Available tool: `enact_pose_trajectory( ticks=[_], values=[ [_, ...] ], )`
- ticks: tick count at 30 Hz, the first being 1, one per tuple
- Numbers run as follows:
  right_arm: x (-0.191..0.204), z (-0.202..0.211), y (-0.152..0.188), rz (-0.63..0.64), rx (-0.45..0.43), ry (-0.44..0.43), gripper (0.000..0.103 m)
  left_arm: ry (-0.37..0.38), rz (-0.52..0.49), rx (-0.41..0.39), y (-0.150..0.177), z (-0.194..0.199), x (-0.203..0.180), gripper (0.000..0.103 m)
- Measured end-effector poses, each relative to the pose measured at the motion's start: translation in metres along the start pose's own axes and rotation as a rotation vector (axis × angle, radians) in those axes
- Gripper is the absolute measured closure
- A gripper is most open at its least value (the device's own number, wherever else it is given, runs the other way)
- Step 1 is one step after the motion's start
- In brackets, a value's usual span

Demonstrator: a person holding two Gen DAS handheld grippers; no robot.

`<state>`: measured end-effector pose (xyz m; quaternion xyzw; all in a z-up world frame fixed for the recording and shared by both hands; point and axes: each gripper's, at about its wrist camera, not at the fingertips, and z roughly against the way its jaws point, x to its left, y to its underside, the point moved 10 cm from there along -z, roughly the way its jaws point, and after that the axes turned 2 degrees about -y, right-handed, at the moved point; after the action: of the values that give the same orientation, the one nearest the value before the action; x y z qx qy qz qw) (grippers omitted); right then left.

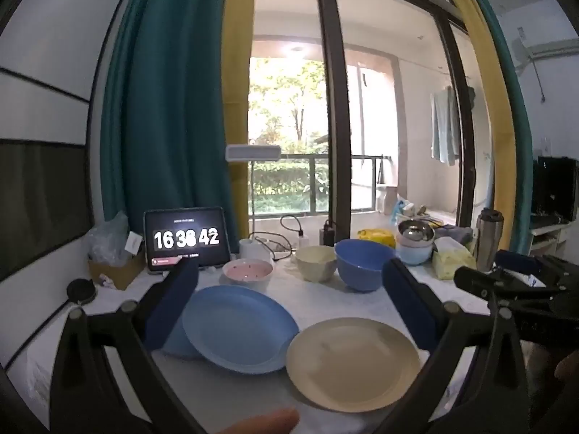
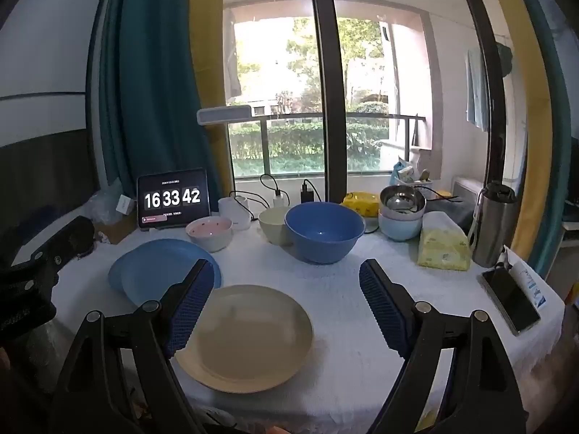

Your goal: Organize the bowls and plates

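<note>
A beige plate [image 1: 353,363] [image 2: 246,336] lies at the table's front. A blue plate [image 1: 239,329] [image 2: 159,271] rests on a second blue plate to its left. Behind stand a pink bowl [image 1: 248,271] [image 2: 209,232], a cream bowl [image 1: 315,262] [image 2: 273,225] and a large blue bowl [image 1: 363,264] [image 2: 324,231]. A steel bowl tops a stack of pale bowls [image 1: 415,242] [image 2: 401,213]. My left gripper [image 1: 289,285] is open above the plates, empty. My right gripper [image 2: 286,289] is open above the beige plate, empty.
A tablet clock [image 1: 186,240] [image 2: 173,199] stands at the back left by a white lamp base [image 2: 235,211]. A yellow tissue pack [image 2: 443,244], a steel flask [image 2: 494,224] and a phone [image 2: 512,300] are on the right. A white cloth [image 2: 343,289] covers the table.
</note>
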<state>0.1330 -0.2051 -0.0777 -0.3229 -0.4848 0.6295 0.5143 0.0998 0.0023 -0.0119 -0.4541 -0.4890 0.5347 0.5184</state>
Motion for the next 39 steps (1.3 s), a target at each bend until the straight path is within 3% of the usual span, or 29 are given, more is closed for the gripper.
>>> enact_pose_trajectory(
  ticks=[2,4,5,17,39],
  values=[
    [-0.001,-0.003,0.000,0.002,0.005,0.000,0.018,-0.001,0.025,-0.028,-0.002,0.009,0.003,0.000],
    [-0.003,-0.008,0.001,0.006,0.013,0.006,0.018,0.005,0.018,-0.015,0.000,0.011,0.000,0.000],
    [0.002,0.000,-0.005,0.027,-0.027,0.011,0.018,0.007,0.032,0.001,0.001,0.010,0.002,0.000],
    [0.009,-0.003,-0.001,0.028,0.008,0.009,0.018,0.003,0.065,0.055,0.007,0.001,0.013,0.000],
    [0.011,-0.004,0.001,0.033,0.019,0.005,0.018,-0.001,0.069,0.048,0.007,0.002,0.015,0.000]
  ],
)
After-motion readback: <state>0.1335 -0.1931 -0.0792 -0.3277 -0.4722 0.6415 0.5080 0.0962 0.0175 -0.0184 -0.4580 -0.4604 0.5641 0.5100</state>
